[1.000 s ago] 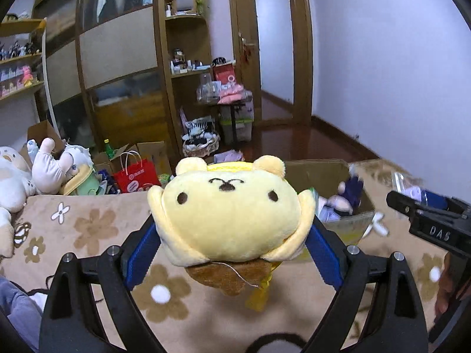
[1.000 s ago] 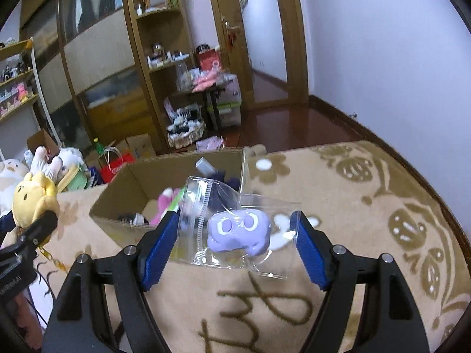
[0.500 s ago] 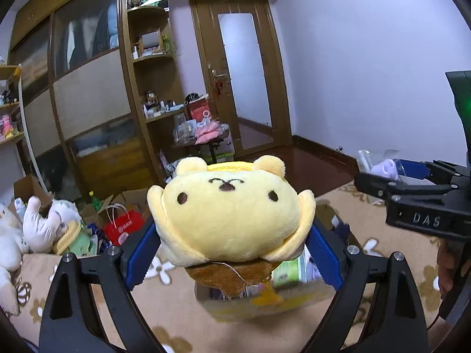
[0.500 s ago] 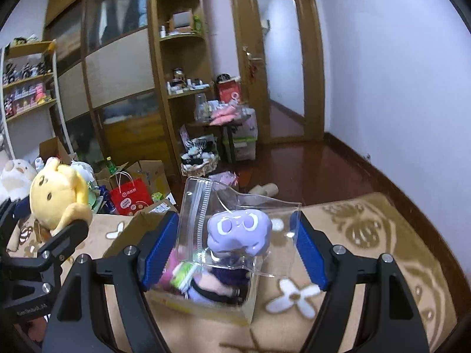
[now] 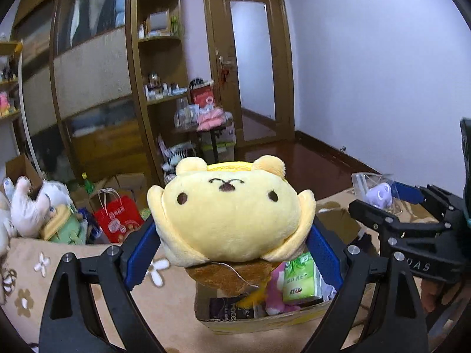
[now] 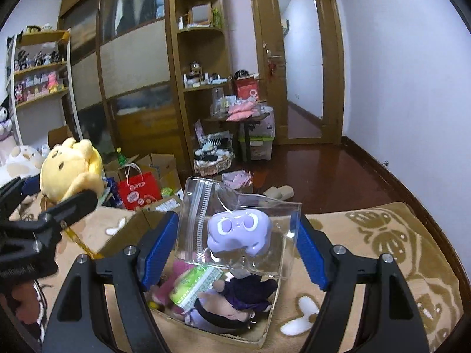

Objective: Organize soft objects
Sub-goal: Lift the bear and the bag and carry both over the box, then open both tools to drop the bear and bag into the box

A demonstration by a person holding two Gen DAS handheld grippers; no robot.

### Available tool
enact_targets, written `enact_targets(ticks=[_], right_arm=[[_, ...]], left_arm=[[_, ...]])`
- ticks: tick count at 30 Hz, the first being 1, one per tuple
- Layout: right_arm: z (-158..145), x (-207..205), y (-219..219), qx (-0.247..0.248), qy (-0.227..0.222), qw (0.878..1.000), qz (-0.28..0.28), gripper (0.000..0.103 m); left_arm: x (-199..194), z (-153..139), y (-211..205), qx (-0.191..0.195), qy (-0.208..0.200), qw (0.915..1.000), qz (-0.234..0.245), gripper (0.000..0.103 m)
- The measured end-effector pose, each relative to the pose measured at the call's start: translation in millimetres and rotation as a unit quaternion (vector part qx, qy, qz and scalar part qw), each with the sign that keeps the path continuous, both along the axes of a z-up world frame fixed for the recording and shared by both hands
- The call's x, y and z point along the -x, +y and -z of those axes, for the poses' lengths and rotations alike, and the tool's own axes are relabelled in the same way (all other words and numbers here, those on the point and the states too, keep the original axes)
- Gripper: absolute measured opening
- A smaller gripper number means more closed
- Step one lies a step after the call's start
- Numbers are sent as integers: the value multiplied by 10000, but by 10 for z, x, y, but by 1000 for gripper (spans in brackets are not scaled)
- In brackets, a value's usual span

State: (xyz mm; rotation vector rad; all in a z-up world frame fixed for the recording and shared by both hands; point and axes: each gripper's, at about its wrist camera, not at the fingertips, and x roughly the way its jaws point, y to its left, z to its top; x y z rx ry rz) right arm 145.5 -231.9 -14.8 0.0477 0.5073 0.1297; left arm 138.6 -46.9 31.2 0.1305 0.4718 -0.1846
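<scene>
My left gripper [image 5: 232, 250] is shut on a yellow plush bear [image 5: 229, 214] and holds it above a cardboard box [image 5: 265, 320] on the bed. The bear also shows in the right wrist view [image 6: 70, 170]. My right gripper [image 6: 235, 247] is shut on a clear zip bag with a purple toy [image 6: 238, 229] inside, held over the same box [image 6: 265, 332]. The box holds a green tissue pack [image 6: 194, 285], a pink plush [image 5: 275, 294] and a dark purple doll [image 6: 244, 294]. The right gripper shows at the right of the left wrist view [image 5: 391, 206].
The bed has a tan blanket with flower patterns [image 6: 382, 235]. White plush toys [image 5: 29, 209] lie at the left edge. A red paper bag [image 6: 138, 191] and open cartons stand on the floor beyond the bed. Wooden shelves [image 6: 200, 58] and a door [image 6: 300, 58] are behind.
Both grippers rose and moved over the cardboard box with their loads still held. The box now lies directly below both grippers.
</scene>
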Motion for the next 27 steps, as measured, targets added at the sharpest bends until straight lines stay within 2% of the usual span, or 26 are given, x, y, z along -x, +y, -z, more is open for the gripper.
enact_targets(ticks=[2,9,16,20,27], right_arm=[[95,-61,2,-5,74,10000,-54,82],[317,-134,23,124,153,9996,-181,82],[391,-222,31,55,340,9991,-247,83],[378,-198,-1,18,322,9994,-156,96],[280,-94,-82,-89,264,9996,-62,102]], left_arm=[[-98,81,32,112,208,9997,-27,91],[-236,326,33,81,536,9985,55,92],[-350,531,80,157,938,9955,1,95],[-335,555,73,80,949,9955,-6,98],[-199,509,100,153,909,9957,-25,99]])
